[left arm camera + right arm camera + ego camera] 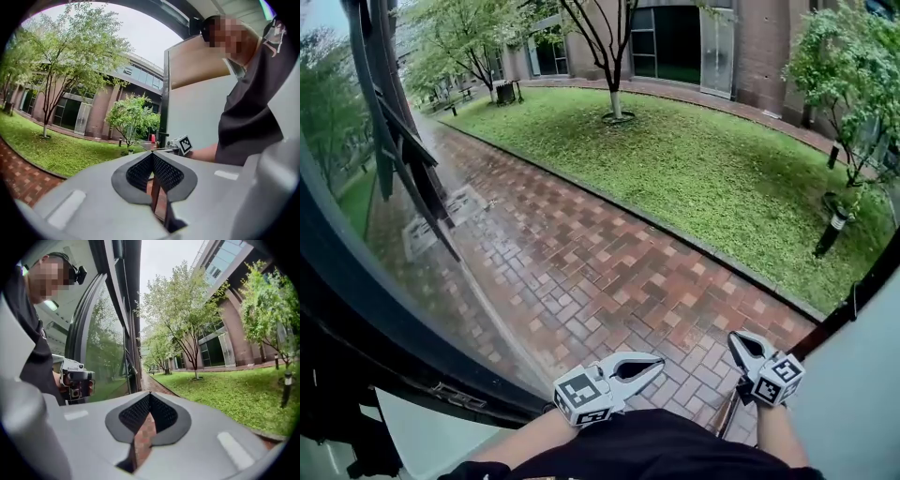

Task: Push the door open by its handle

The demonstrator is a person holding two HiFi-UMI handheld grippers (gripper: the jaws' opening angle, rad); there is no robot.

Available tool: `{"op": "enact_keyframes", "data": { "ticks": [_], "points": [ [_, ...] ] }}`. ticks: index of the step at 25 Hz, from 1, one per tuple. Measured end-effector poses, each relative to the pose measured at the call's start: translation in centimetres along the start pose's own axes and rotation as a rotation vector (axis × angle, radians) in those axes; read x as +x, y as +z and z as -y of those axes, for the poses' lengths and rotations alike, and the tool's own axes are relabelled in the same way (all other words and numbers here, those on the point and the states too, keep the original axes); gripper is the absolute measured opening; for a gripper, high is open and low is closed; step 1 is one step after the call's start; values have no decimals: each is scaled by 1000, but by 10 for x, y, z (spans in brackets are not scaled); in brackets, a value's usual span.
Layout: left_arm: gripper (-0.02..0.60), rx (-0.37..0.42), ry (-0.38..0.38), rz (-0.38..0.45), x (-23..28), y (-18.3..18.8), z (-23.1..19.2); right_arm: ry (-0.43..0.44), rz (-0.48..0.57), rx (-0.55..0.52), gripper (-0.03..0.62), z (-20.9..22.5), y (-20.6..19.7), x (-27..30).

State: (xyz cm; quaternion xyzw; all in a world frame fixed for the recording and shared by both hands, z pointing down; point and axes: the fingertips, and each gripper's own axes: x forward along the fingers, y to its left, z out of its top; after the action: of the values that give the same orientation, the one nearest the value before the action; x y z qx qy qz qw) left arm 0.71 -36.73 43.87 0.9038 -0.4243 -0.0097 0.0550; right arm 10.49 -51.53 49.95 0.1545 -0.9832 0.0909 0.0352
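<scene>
At nine o'clock in the head view, the glass door (356, 291) appears already swung outward, its dark frame curving along the left edge. Dark slanted bars (398, 159) at ten o'clock may be its handle; I cannot be sure. The left gripper (659, 362) at six o'clock and the right gripper (734, 339) at five have their jaws pressed together on nothing, apart from the door. A wet brick path (581, 272) and lawn (703, 169) lie ahead. Any further push is best made with closed tips set squarely on the handle, pressing steadily outward.
</scene>
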Motion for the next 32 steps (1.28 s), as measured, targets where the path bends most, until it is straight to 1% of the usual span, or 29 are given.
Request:
{"op": "enact_keyframes", "data": {
  "ticks": [2, 5, 7, 10, 13, 16, 19, 21, 24, 26, 28, 30, 32],
  "points": [
    [0, 13, -32, 4, -29, -1, 18, -23, 27, -36, 0, -36, 8, -7],
    [0, 22, -100, -23, -81, -20, 56, -82, 73, -50, 0, -106, 7, -28],
    [0, 19, -157, -50, -118, -29, 83, -116, 77, -34, 0, -160, 1, -41],
    [0, 25, -257, -66, -164, -22, 116, -170, 59, -24, 0, -236, 1, -61],
    [0, -1, -338, -39, -191, -3, 135, -263, 52, -25, 0, -285, 10, -91],
    [0, -5, -395, -29, -207, 2, 162, -363, 63, -15, 0, -313, 6, -138],
    [0, 3, -396, -23, -231, 2, 176, -432, 72, -11, 0, -336, 3, -170],
    [0, 11, -381, -24, -249, -2, 181, -445, 75, -16, 0, -354, 3, -183],
    [0, 18, -331, -48, -272, -12, 193, -432, 93, -13, 0, -381, -4, -199],
    [0, 11, -297, -53, -287, -19, 209, -414, 92, -4, 0, -400, -15, -212],
    [0, -16, -265, -49, -300, -29, 231, -392, 79, 7, 0, -423, -29, -228],
    [0, -59, -241, -46, -306, -37, 255, -368, 71, 15, 0, -449, -41, -246],
    [0, -97, -242, -45, -309, -40, 282, -355, 69, 20, 0, -472, -48, -267]
  ]
}}
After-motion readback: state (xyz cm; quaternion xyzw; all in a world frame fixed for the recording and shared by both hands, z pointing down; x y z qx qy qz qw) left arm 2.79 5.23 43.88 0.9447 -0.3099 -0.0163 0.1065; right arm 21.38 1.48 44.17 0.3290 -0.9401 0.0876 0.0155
